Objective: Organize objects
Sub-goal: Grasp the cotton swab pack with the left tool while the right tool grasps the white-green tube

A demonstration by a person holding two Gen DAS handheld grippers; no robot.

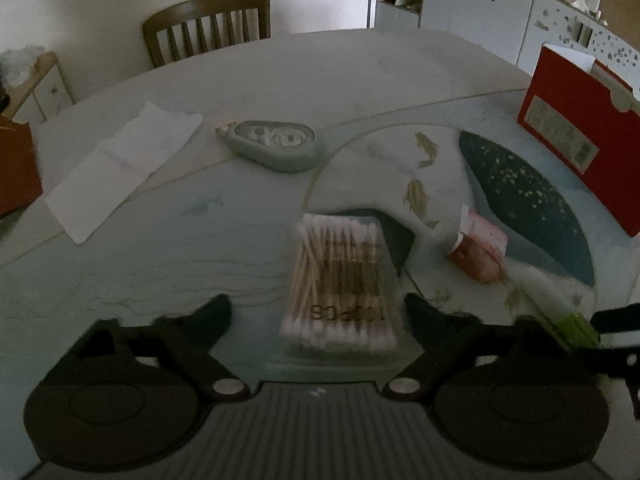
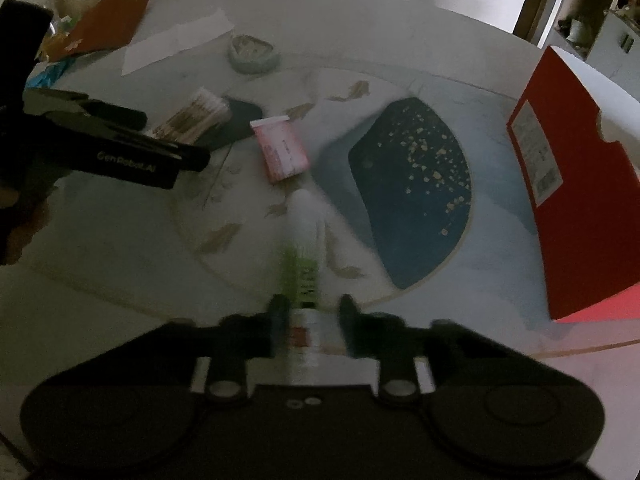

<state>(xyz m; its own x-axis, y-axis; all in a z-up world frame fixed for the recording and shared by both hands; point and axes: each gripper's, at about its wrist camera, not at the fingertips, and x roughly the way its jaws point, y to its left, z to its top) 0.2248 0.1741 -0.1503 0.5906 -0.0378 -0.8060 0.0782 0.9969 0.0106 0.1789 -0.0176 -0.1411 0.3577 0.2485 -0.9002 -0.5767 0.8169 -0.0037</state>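
Two grabs are starting: right gripper [image 2: 314,312] is pinching the tube [image 2: 306,236], left gripper [image 1: 318,308] is straddling the cotton swabs [image 1: 340,284] (jaws spread); nothing is sorted yet.

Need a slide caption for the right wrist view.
Right gripper shut on a white-and-green tube, pink packet beyond.

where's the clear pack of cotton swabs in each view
Left wrist view: the clear pack of wooden-stick cotton swabs lies at lower centre, between the open fingers of the left claw.
Right wrist view: it sits at upper left, just beyond the left claw's black fingers.
Shared landmark: the small pink tube lies just right of the pack in both.
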